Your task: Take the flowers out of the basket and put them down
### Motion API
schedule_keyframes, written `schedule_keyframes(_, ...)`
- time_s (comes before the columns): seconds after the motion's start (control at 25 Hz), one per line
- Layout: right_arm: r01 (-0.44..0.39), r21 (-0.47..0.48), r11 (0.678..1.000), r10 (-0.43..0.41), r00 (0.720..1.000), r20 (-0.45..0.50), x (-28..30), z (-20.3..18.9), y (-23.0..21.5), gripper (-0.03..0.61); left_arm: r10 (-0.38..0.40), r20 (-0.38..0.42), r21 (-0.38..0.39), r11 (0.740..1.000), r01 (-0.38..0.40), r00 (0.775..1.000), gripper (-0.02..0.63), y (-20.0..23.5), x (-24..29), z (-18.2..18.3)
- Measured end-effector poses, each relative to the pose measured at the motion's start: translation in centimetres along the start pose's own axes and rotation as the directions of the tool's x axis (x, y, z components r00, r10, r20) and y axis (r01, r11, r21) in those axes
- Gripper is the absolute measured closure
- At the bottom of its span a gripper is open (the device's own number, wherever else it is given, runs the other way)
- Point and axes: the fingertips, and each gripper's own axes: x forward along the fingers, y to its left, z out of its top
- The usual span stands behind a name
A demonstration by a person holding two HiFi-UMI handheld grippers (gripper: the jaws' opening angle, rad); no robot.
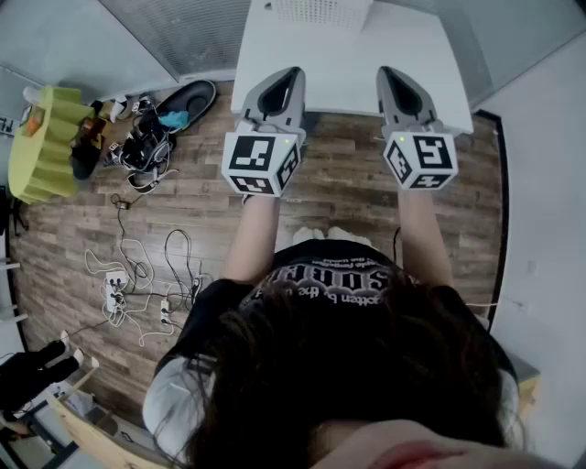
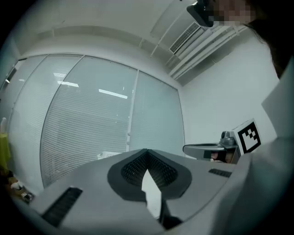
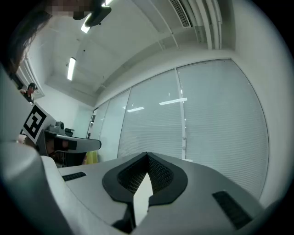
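Wood floor (image 1: pixel 348 183) lay below me. My left gripper (image 1: pixel 295 73) and right gripper (image 1: pixel 385 71) had jaws together, both empty. White table (image 1: pixel 348 64) stood ahead, with a white mesh thing (image 1: pixel 320 9) at its far edge, possibly the basket. I saw no flowers; task looked unstarted.

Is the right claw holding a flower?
No, the right claw is shut, its tips touching with nothing between them.
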Motion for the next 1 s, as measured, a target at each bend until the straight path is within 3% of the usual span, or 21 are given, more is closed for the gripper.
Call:
schedule_keyframes(0.64, 0.022, 0.055, 0.998, -0.022, 1.000, 0.011, 1.2, -0.8, 0.0, 0.549, -0.005, -0.008, -0.029, 1.000, 0.005, 1.000, 0.612, 2.4, 0.1, -1.3)
schedule_keyframes(1.0, -0.033, 0.082, 0.996, 0.033, 0.999, 0.003, 3.2, -1.7, -0.5, 0.549, -0.001, -0.024, -0.033, 0.999, 0.000, 1.000, 0.612, 3.4, 2.1, -2.0)
